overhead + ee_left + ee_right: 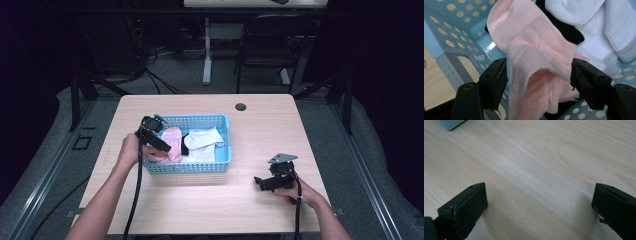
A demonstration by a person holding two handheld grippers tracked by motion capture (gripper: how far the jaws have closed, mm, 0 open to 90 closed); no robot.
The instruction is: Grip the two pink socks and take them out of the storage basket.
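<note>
Socks are our job, and all of them lie in the blue basket (223, 142) at the table's (260, 130) centre; none is out yet; white sock (202, 139) at three o'clock of the pink sock (536, 62); our left gripper (537, 83) brackets the pink one, jaws part-open, not yet pinching; our right gripper (539, 205) gapes empty at five o'clock.

table (250, 200): we see the basket (200, 167) on its left half | basket: we find the socks (200, 142) heaped inside | left gripper (159, 145): we place it in the basket's left end, over one sock (536, 62) | right gripper (265, 182): we place it on the table right of the basket, well apart
</note>
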